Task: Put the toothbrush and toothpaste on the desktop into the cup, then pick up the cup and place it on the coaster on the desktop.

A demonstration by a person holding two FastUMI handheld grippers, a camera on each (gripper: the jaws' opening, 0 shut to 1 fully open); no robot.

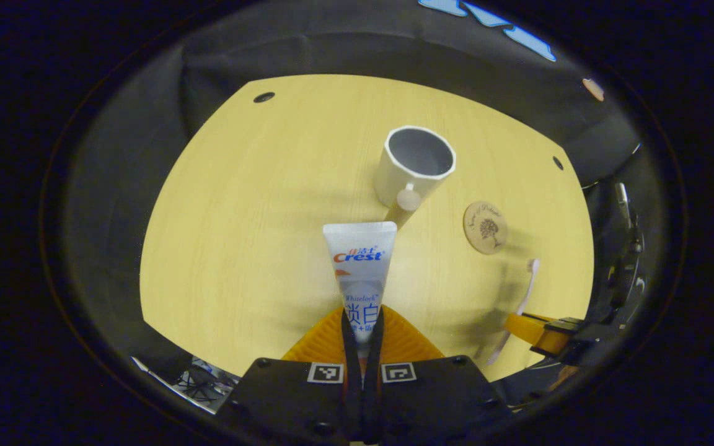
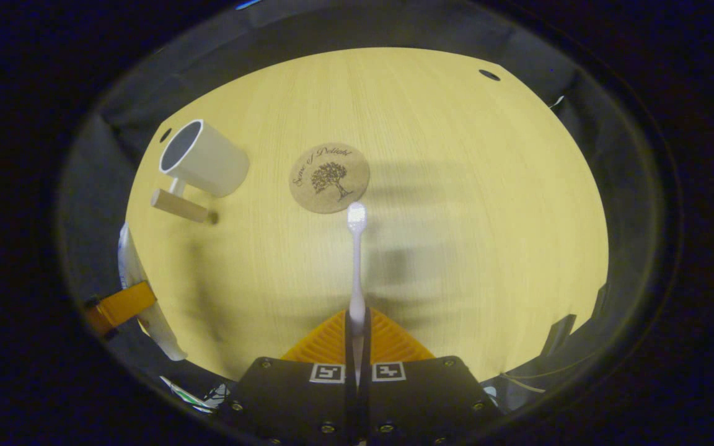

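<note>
Pale wood desktop (image 1: 258, 204) carries an empty cup (image 1: 416, 167) and a bare coaster (image 2: 329, 178) just beside it, so nothing is delivered yet. We hold both items aloft: our left gripper (image 1: 362, 331) is clamped on the toothpaste (image 1: 360, 272), our right gripper (image 2: 357, 337) on the toothbrush (image 2: 356, 260) (bristles forward). Right gripper view reveals the coaster's tree design; left gripper view looks into the cup.

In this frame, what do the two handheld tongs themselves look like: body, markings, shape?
In each gripper's own view, the left tongs and right tongs share one build: a black plastic body studded with screws, two square black-and-white fiducial markers near the front edge, and a ribbed wedge-shaped piece ahead of the body either side of a narrow central slot. No sleeve is visible.
</note>
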